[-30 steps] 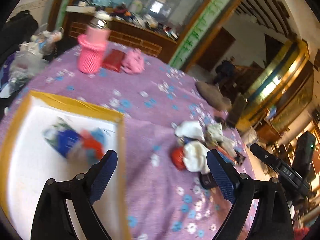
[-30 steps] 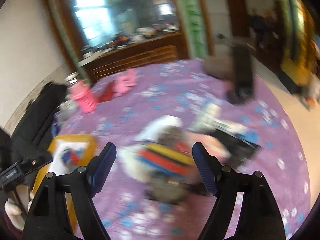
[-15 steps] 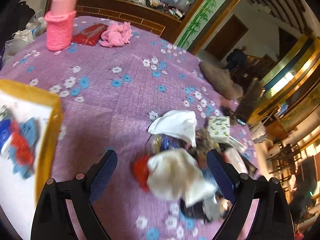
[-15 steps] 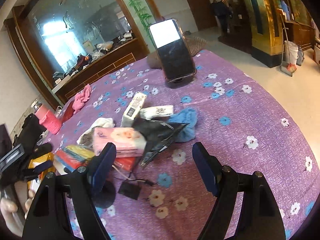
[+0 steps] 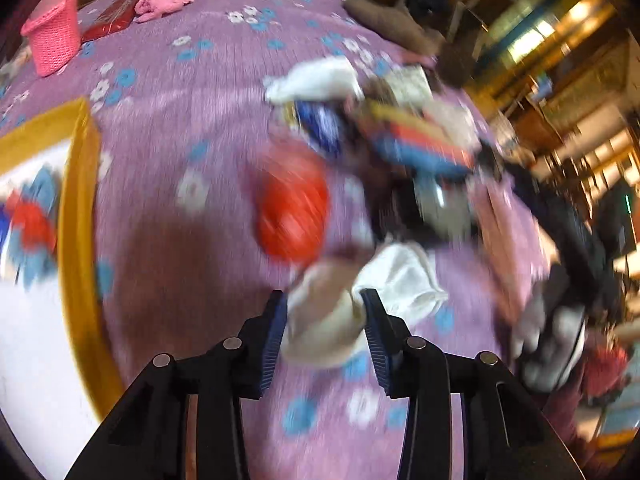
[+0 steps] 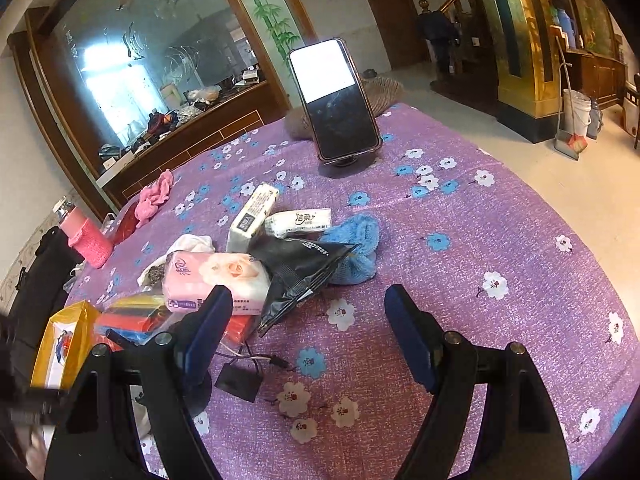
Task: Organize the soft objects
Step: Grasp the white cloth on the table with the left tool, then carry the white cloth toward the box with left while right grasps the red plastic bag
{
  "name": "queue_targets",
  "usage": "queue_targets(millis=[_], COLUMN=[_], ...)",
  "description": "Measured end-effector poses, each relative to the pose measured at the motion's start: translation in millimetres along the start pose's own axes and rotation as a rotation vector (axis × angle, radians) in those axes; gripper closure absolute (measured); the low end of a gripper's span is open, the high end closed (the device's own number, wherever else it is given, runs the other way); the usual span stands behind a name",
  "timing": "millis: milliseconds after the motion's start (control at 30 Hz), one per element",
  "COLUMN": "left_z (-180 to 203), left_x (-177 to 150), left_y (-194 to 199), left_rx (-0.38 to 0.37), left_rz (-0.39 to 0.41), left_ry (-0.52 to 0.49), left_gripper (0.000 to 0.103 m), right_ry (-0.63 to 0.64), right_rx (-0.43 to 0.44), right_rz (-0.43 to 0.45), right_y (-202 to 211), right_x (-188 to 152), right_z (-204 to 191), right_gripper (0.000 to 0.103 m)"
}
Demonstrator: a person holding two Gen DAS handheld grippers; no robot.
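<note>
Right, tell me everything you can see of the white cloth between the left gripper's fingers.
The white cloth is a soft, cream-white, crumpled piece of fabric, blurred in the left wrist view. It lies on the purple flowered tablecloth at the near edge of the pile, just below a red object. One bunched end sits between the fingers of the left gripper, whose jaws have just been closing and now press it on both sides; the other end fans out to the right with a wavy hem. Its kind cannot be told.
</note>
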State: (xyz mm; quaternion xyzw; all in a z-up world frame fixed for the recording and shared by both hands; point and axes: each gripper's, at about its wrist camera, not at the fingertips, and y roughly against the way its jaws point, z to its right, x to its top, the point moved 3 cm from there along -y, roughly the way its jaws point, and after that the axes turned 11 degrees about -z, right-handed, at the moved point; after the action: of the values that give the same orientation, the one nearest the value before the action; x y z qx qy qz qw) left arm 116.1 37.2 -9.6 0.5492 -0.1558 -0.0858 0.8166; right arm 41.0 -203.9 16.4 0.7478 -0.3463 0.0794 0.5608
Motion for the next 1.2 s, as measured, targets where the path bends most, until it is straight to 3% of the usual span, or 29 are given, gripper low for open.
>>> queue_targets(millis=[133, 267, 467, 667, 767, 833, 933, 1200], left_z=[-4, 5, 41, 53, 53, 51, 45, 23], left_x=[-21, -30, -25, -19, -18, -19, -20, -41], left_y=[12, 18, -1, -34, -42, -42, -41, 5], left_rx=[0.054, 0.066, 0.224, 0.272, 0.247, 0.212, 0.163, -0.027], left_rz=[0.07, 0.159, 0.259, 0.241, 0.199, 0.183, 0.188, 0.312], left_ry=[-0.001, -0.036, -0.195, -0.22, -0.192, -0.172, -0.135, -0.005], left_gripper=[0.035, 0.032, 0.023, 0.024, 0.03, 0.057, 0.073, 0.075], right_ry=[-0.003, -0.01, -0.016, -0.05, -0.081, -0.091, -0.093, -0.096], right_rx=[-0.001, -0.004, -0.011, -0.014, -0.014, -0.015, -0.018, -0.029], right_rz=[-0.001, -0.003, -0.008, 0.016, 0.021, 0.017, 0.015, 0.034], right_y=[0, 0, -2, 3, 4, 3, 2, 15], right_x=[0, -1, -1, 1, 2, 2, 2, 3], right_z=[1, 3, 5, 12, 19, 21, 22, 16], right_gripper=[0.025, 0.025, 0.025, 0.025, 0.025, 0.025, 0.025, 0.025])
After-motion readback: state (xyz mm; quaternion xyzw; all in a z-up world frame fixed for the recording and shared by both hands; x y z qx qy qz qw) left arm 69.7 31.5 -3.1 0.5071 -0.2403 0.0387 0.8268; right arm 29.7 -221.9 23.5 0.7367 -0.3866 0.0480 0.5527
